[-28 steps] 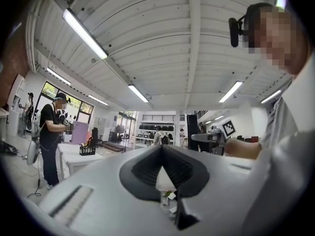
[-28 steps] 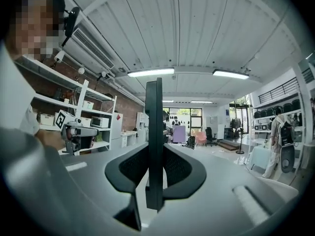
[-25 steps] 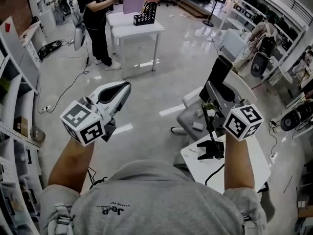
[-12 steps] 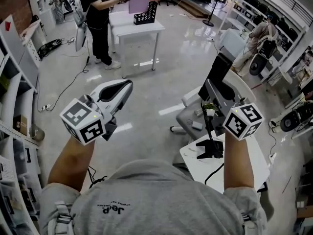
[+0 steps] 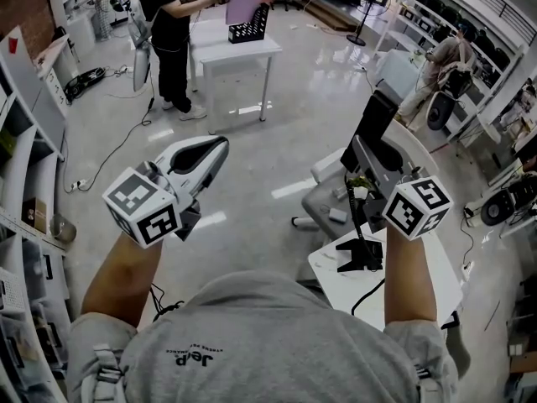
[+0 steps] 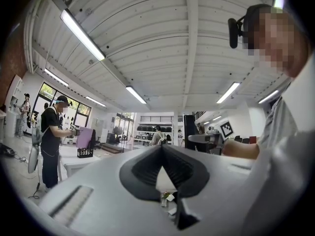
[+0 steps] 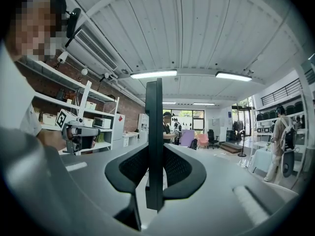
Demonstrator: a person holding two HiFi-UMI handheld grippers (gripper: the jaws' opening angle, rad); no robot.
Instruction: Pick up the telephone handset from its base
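Black thin flat slab [image 7: 153, 107] edge-on between ribbed jaws of right gripper [image 7: 154, 154]; jaws of left gripper [image 6: 162, 149] tip-to-tip, empty.

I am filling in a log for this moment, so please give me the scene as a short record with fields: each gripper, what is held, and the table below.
left gripper: jaws together, nothing between them
right gripper: jaws shut on a thin dark slab, which sticks out past them
held thing: black and flat; whether it is the handset cannot be told
table: white, under the right gripper, bearing a black stand with a cable
background: a person standing at a far white table
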